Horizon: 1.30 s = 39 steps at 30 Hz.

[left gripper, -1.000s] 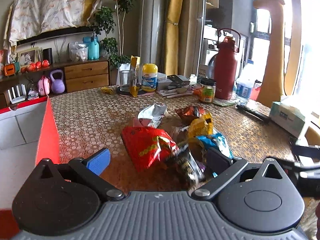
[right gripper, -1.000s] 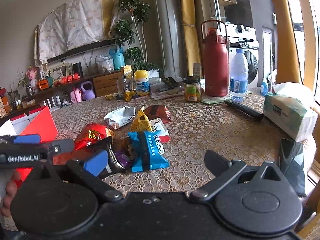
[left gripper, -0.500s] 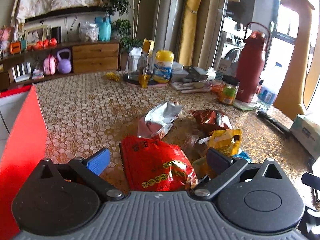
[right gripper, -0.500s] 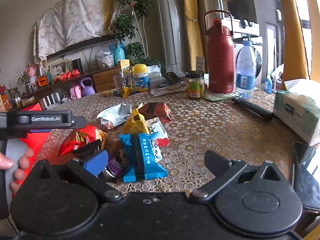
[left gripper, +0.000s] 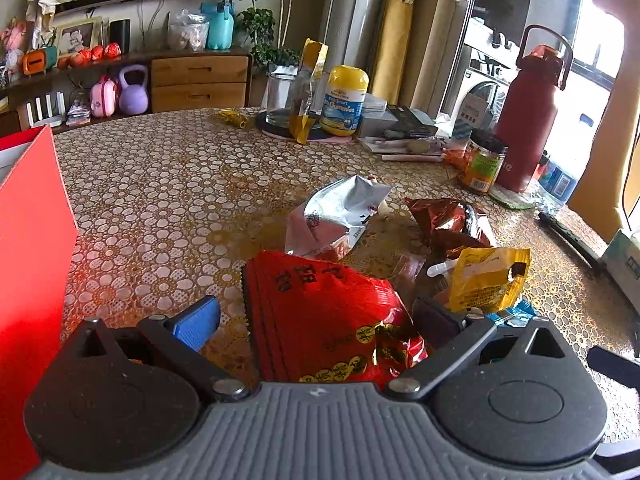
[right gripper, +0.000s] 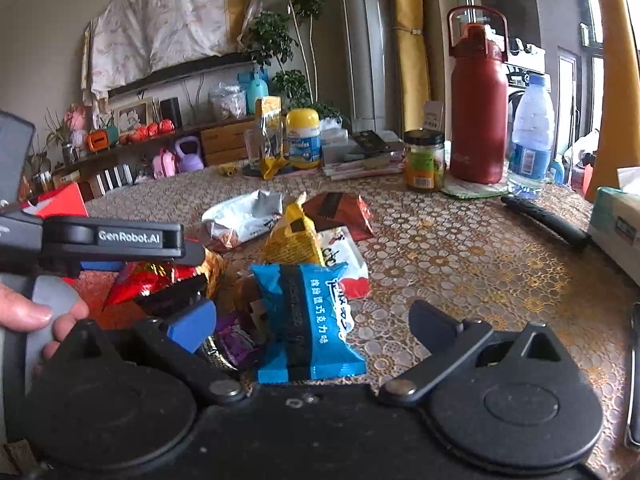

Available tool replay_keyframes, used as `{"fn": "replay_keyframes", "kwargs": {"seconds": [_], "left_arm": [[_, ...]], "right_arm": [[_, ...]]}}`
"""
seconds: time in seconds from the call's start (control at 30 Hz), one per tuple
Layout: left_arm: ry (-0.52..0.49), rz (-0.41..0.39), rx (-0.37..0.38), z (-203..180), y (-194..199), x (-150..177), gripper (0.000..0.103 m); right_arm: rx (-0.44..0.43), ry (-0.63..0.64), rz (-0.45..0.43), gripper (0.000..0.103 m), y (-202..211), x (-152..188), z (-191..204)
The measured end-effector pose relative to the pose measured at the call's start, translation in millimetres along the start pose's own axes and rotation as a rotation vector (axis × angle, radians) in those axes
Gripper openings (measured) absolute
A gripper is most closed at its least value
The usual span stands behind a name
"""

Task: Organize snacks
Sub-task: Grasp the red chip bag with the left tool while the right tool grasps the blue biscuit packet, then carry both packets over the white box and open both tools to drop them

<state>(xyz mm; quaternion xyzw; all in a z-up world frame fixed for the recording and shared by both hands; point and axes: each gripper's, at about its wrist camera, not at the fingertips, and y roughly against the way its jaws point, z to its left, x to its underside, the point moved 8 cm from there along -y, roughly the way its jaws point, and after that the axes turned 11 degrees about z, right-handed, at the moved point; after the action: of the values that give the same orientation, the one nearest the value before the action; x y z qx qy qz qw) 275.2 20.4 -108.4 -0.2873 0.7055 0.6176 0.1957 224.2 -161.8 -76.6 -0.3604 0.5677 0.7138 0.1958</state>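
Red foil fills my left view: the red snack bag (left gripper: 332, 320) lies on the patterned table (left gripper: 168, 184), right between the spread fingers of my left gripper (left gripper: 316, 316), jaws wide, nothing clamped. Beside it sit a silver pouch (left gripper: 336, 216), a yellow packet (left gripper: 486, 280) and a dark red-brown packet (left gripper: 448, 224). A red box (left gripper: 28, 264) stands at the left edge. My right gripper (right gripper: 312, 324) gapes too, hovering over a blue packet (right gripper: 308, 320); my hand (right gripper: 36, 312) shows on the left grip.
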Motion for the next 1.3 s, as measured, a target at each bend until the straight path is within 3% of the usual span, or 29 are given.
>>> {"fn": "replay_keyframes", "kwargs": {"seconds": [0.17, 0.43, 0.57, 1.07, 1.3], "left_arm": [[-0.004, -0.002, 0.022, -1, -3, 0, 0.100], [-0.015, 0.003, 0.075, -10, -3, 2, 0.073], [-0.012, -0.007, 0.069, -10, 2, 2, 0.062], [-0.006, -0.092, 0.072, -6, 43, 0, 0.059], [0.005, -0.140, 0.070, 0, 74, -1, 0.059]], "right_arm": [[0.005, -0.010, 0.017, 0.103, -16, -1, 1], [0.017, 0.003, 0.006, 0.102, -23, -6, 4], [0.020, -0.007, 0.027, 0.092, -29, -4, 3], [-0.006, -0.051, 0.017, 0.044, -25, -1, 0], [0.016, -0.062, -0.022, 0.042, -11, -4, 1]]}}
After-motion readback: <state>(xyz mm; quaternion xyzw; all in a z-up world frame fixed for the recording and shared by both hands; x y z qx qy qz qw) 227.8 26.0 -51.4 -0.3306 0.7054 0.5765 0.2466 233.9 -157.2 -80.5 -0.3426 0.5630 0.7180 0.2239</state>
